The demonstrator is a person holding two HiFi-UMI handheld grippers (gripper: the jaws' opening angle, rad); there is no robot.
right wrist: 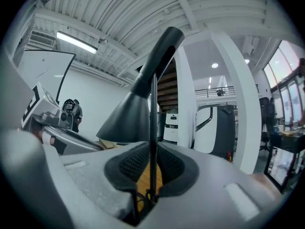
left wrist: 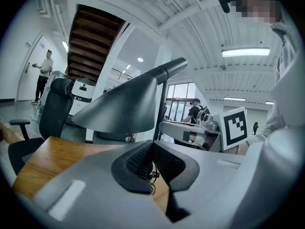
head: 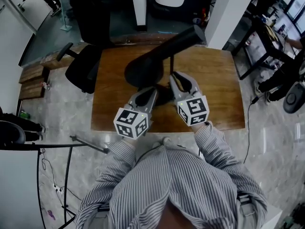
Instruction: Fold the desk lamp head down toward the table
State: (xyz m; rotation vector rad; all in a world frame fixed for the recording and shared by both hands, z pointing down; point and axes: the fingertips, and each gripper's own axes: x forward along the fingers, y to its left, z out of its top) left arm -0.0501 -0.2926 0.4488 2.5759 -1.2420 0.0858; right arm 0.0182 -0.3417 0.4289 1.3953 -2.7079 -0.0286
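Observation:
A black desk lamp stands on the wooden table (head: 214, 80). Its cone-shaped head (head: 145, 70) (left wrist: 124, 109) (right wrist: 128, 120) points down and left, and a thick arm (head: 188, 36) rises from it to the upper right. My right gripper (head: 175, 78) (right wrist: 152, 149) is shut on the thin upright stem (head: 171, 63) (right wrist: 153, 104), which runs between its pads. Beside the lamp's dark base (head: 164, 98), my left gripper (head: 153, 90) (left wrist: 153, 147) is shut, pads together with nothing between them. The stem (left wrist: 159, 113) stands just beyond its tips.
A black office chair (head: 83, 68) stands against the table's left edge, with wooden crates (head: 31, 80) further left. A white pillar (head: 226, 13) rises behind the table. A cable (head: 250, 123) trails over the floor on the right. A metal stand (head: 71, 156) is at lower left.

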